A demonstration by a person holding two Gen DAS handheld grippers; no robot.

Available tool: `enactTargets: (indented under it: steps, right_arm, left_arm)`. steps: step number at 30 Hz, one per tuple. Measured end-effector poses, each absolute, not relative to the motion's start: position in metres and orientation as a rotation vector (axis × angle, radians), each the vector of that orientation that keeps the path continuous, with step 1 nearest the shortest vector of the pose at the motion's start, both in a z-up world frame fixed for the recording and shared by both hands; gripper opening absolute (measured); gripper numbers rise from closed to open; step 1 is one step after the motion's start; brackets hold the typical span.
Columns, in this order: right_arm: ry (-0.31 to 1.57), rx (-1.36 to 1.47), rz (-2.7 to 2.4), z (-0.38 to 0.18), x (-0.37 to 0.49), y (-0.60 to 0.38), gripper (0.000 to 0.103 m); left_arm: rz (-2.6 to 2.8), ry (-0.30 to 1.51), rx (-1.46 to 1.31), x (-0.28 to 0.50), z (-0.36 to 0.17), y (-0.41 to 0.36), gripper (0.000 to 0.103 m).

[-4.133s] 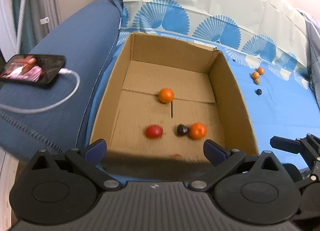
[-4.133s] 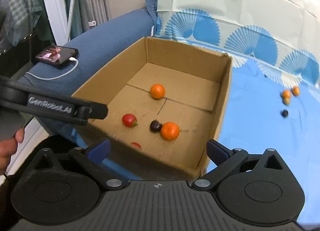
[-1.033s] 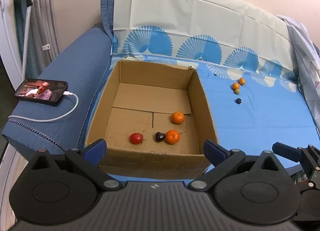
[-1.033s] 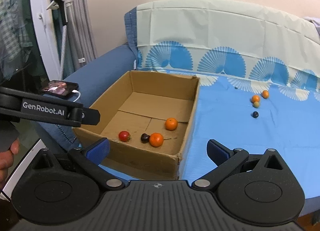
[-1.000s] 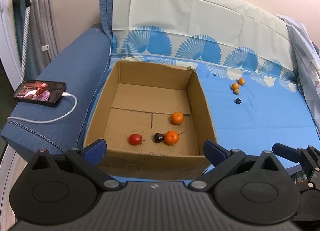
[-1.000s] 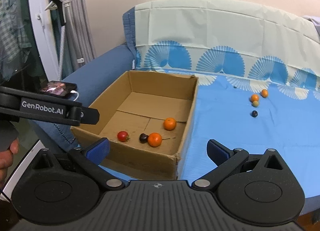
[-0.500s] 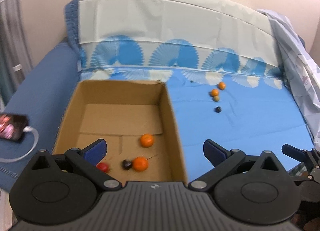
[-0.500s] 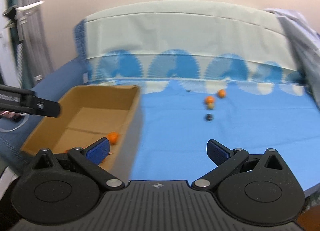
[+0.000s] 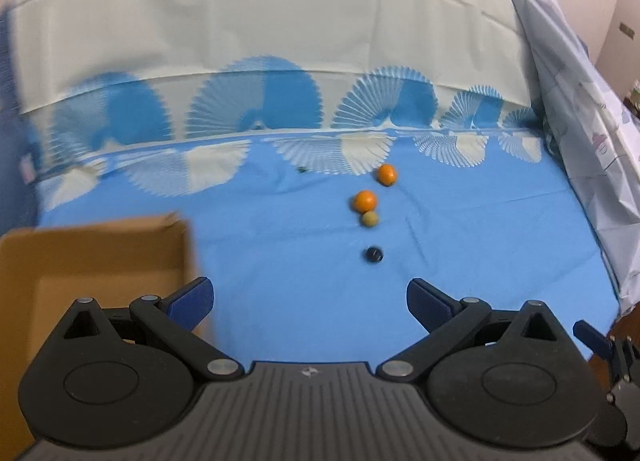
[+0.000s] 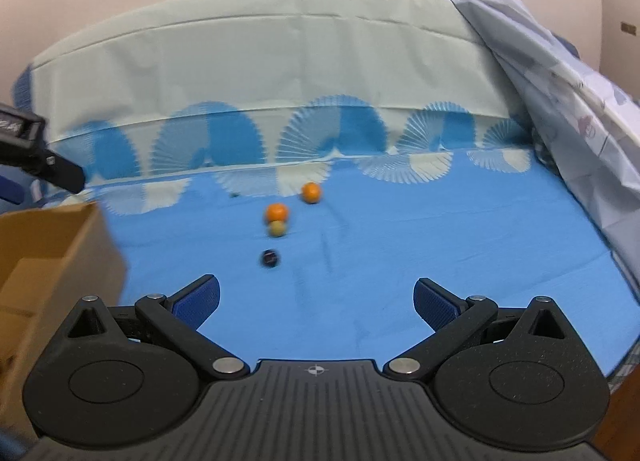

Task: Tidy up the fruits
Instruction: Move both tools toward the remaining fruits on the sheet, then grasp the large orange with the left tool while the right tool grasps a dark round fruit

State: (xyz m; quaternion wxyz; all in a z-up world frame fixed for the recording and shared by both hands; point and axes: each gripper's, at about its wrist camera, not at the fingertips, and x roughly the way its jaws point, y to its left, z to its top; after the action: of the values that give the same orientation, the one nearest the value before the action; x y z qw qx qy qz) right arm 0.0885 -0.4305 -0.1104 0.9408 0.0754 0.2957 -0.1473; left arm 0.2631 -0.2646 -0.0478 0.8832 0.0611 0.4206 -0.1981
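Several small fruits lie on the blue sheet: a far orange (image 9: 387,174) (image 10: 311,193), a nearer orange (image 9: 365,200) (image 10: 277,212), a yellow-green fruit (image 9: 369,219) (image 10: 277,228) touching it, and a dark fruit (image 9: 374,254) (image 10: 269,258) closest to me. The cardboard box (image 9: 96,253) (image 10: 48,257) stands at the left; its inside is mostly out of view. My left gripper (image 9: 310,303) is open and empty, short of the dark fruit. My right gripper (image 10: 316,303) is open and empty, also short of the fruits.
The sheet (image 9: 480,241) covers a sofa seat and its backrest (image 10: 280,73). A pale patterned cloth (image 10: 572,101) is heaped at the right. The left gripper's body (image 10: 36,157) juts in at the right wrist view's left edge.
Both grippers have swung right, away from the box and toward the loose fruits on the sheet. The box has slid to the left edge of both views. Both grippers stay open.
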Motion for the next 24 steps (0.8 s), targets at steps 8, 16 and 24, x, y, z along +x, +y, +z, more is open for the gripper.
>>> enactTargets:
  steps: [8, 16, 24]
  right_arm:
    - [0.675, 0.22, -0.241, -0.2, 0.198, -0.485, 0.102]
    - [0.719, 0.177, -0.108, -0.267, 0.299, -0.474, 0.102]
    - [0.683, 0.015, -0.018, -0.285, 0.314, -0.444, 0.023]
  left_arm:
    - [-0.472, 1.001, 0.16, 0.405, -0.137, -0.359, 0.103]
    - [-0.491, 1.122, 0.1, 0.483, -0.209, -0.413, 0.103]
    - [-0.526, 1.155, 0.144, 0.493, -0.236, -0.429, 0.042]
